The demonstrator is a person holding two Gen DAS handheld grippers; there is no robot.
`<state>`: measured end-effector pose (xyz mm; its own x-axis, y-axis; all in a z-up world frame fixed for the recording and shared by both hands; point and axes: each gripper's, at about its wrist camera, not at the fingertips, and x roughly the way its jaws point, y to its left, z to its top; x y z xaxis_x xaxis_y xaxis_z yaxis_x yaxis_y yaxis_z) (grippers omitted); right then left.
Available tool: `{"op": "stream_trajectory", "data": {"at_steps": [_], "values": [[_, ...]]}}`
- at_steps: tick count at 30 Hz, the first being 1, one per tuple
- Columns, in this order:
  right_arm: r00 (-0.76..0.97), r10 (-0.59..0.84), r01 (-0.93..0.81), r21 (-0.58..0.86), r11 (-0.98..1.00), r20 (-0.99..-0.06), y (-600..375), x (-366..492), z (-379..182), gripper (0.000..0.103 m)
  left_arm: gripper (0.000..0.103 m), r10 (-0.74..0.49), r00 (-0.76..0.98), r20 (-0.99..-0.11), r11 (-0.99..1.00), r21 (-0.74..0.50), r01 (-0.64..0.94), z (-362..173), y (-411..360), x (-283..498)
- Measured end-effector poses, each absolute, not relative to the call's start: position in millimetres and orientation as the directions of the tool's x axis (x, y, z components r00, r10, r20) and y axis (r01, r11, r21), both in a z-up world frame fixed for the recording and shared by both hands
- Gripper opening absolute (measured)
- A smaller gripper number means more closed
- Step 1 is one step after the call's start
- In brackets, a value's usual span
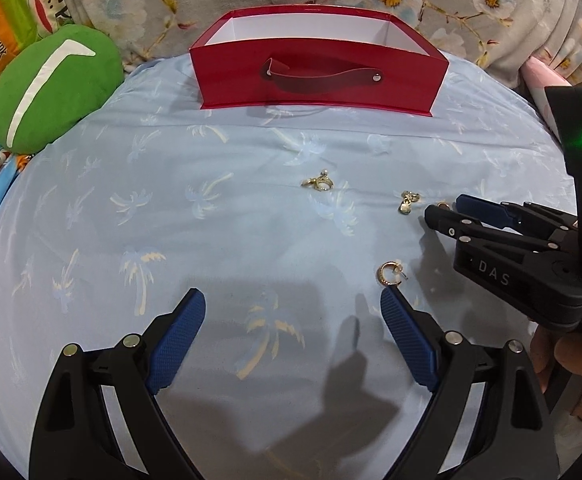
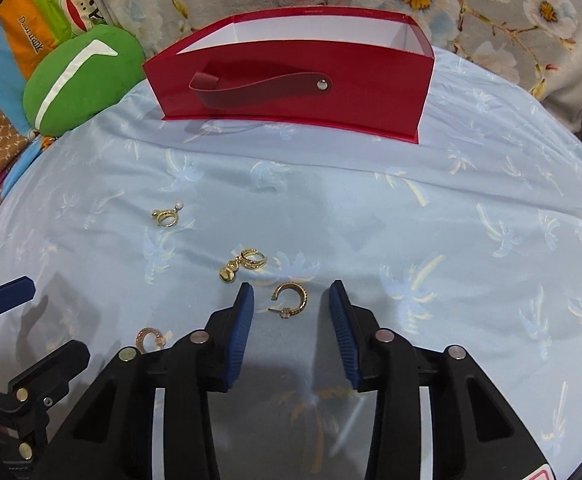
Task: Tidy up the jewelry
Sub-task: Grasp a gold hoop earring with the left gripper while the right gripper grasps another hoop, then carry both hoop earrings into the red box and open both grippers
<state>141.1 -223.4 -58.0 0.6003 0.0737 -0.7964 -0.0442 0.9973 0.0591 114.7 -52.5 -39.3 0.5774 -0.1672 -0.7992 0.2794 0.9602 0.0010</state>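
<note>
My right claw [image 2: 291,300] spread wide around a gold hoop earring [image 2: 291,298] on the blue sheet [image 2: 471,220], my left claw [image 1: 293,308] spread too, red box [image 2: 291,84] at twelve o'clock

"DAS" on right gripper [image 1: 447,209], "Daftrank" on colourful cloth [image 2: 23,36]

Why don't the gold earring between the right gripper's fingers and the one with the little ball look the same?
The hoop earring is an open C shape with a thin post sticking out; the drop earring is a small ring with a round gold bead hanging off it. The hoop sits between the open right gripper; the drop earring lies just outside its left finger. Both are gold and rest on the blue sheet.
</note>
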Motion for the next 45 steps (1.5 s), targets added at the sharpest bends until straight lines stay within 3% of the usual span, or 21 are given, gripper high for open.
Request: {"op": "stream_trajectory", "data": {"at_steps": [2, 3, 14, 21, 25, 30, 32, 33, 45], "values": [[0.604, 0.07, -0.045, 0.053, 0.998, -0.794, -221, 141, -58, 0.017, 0.087, -0.169, 0.575, -0.801, 0.96, -0.002, 0.279, -40, -53, 115], [0.604, 0.075, -0.046, 0.059, 0.997, -0.793, -221, 141, -58, 0.016, 0.087, -0.171, 0.574, -0.801, 0.96, -0.004, 0.28, -39, -53, 116], [0.623, 0.057, 0.009, 0.08, 0.997, -0.78, -240, 120, -51, 0.015, 0.085, -0.213, 0.557, -0.803, 0.944, -0.023, 0.329, -42, -78, 117], [0.625, 0.047, 0.076, 0.12, 0.99, -0.779, -269, 101, -45, 0.015, 0.062, -0.24, 0.519, -0.82, 0.931, -0.044, 0.361, -55, -102, 122], [0.628, 0.046, 0.094, 0.134, 0.987, -0.777, -279, 95, -44, 0.015, 0.056, -0.206, 0.552, -0.808, 0.935, 0.003, 0.354, -57, -111, 120], [0.628, 0.067, 0.097, 0.163, 0.982, -0.775, -282, 93, -46, 0.015, 0.033, -0.193, 0.577, -0.794, 0.939, 0.021, 0.343, -57, -112, 121], [0.627, 0.072, 0.094, 0.167, 0.981, -0.776, -281, 93, -47, 0.015, 0.028, -0.196, 0.574, -0.795, 0.942, 0.011, 0.337, -56, -110, 122], [0.627, 0.074, 0.093, 0.17, 0.981, -0.775, -282, 92, -47, 0.015, 0.02, -0.2, 0.571, -0.796, 0.941, 0.006, 0.338, -56, -109, 123], [0.637, 0.09, 0.075, 0.179, 0.981, -0.766, -276, 86, -40, 0.015, 0.017, -0.242, 0.547, -0.802, 0.941, -0.056, 0.334, -44, -94, 117]]}}
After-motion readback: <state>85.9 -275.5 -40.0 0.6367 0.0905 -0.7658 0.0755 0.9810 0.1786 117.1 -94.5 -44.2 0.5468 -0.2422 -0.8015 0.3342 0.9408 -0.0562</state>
